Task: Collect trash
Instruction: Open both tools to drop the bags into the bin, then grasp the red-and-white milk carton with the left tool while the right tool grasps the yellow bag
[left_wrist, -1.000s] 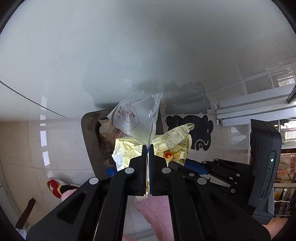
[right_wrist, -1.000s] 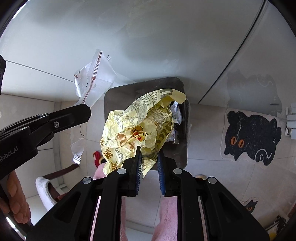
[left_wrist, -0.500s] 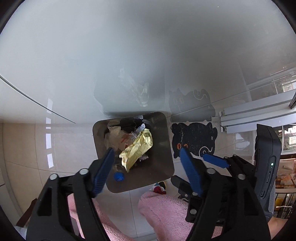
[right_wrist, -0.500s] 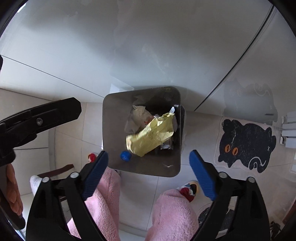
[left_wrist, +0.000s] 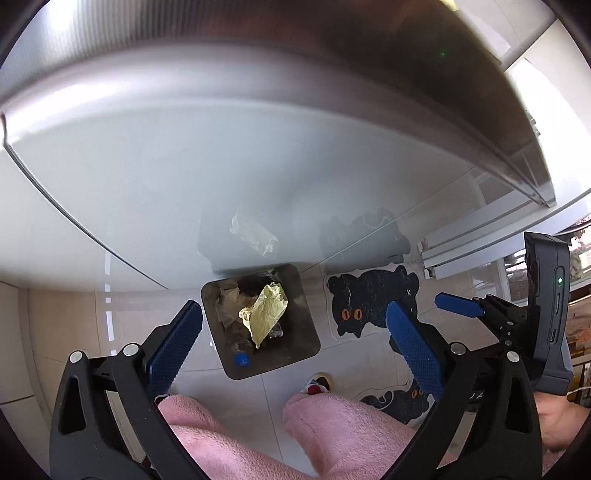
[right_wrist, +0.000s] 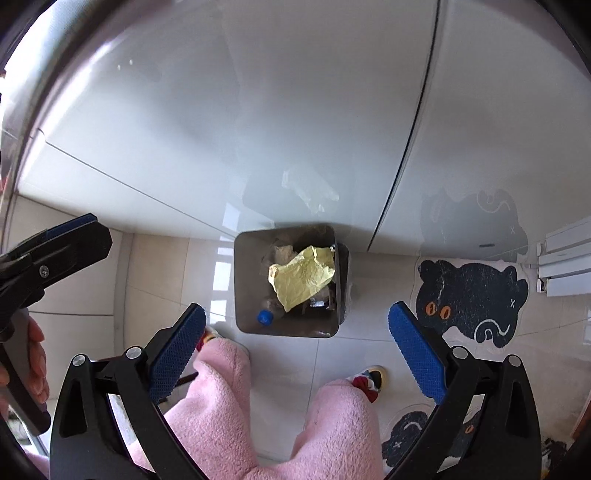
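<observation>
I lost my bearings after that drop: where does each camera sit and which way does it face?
Left wrist: on the left gripper, facing steeply down at the trash bin on the floor; open gripper, pink trouser legs, and the right gripper at right show.
Right wrist: on the right gripper, facing steeply down at the same trash bin; pink trouser legs and the left gripper at left show.
Shared: the bin, yellow wrapper, blue cap, cat mat.
</observation>
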